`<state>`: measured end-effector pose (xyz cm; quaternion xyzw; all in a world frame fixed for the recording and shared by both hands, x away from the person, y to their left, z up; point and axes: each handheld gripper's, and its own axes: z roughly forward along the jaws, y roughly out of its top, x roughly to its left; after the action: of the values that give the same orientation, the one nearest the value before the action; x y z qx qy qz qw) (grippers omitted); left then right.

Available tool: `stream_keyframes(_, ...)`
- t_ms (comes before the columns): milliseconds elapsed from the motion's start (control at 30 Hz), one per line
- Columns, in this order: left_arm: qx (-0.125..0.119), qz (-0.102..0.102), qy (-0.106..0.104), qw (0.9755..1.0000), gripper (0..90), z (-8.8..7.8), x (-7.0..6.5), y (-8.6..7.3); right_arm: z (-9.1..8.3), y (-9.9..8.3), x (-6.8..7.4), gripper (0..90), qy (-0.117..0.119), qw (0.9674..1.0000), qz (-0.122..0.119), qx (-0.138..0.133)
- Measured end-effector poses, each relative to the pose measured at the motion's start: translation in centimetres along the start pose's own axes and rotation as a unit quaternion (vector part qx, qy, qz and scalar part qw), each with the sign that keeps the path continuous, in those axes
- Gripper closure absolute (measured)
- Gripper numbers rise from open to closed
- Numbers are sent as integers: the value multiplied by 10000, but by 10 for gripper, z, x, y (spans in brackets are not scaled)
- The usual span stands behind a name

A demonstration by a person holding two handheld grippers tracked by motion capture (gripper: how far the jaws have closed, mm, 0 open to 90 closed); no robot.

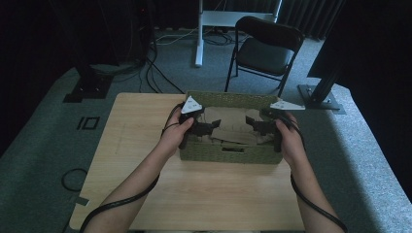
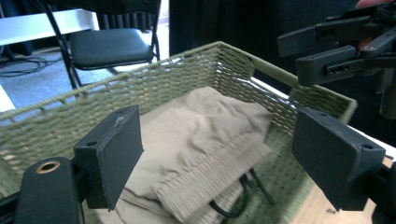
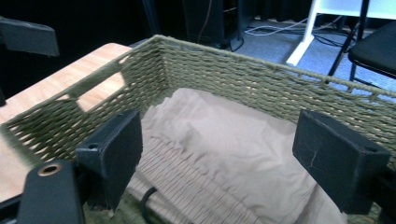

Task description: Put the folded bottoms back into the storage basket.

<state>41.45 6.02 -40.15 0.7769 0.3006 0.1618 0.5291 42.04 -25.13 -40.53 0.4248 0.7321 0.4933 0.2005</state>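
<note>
High view: the beige garment is seen lying inside the green basket, flanked by left tool and right tool. Gripper views: both tools are spread and empty above it; placement is judged complete.

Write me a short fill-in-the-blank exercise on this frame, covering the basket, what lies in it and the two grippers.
1. The beige garment lies inside the woven ____ basket.
2. The left gripper has its jaws ____, with nothing between them.
3. The right gripper hangs over the basket with its jaws ____.
4. Beyond the table stands a black folding ____.

Missing words: green; open; open; chair
</note>
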Motion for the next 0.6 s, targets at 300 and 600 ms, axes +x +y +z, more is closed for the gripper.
stream_keyframes(300,26,230,-41,9997,179,-12,-20,-18,-19,-17,18,157,281,9995,-133,-99)
stream_keyframes(600,21,332,-526,9981,178,-25,-44,-32,-33,-43,36,156,504,9982,-313,-64)
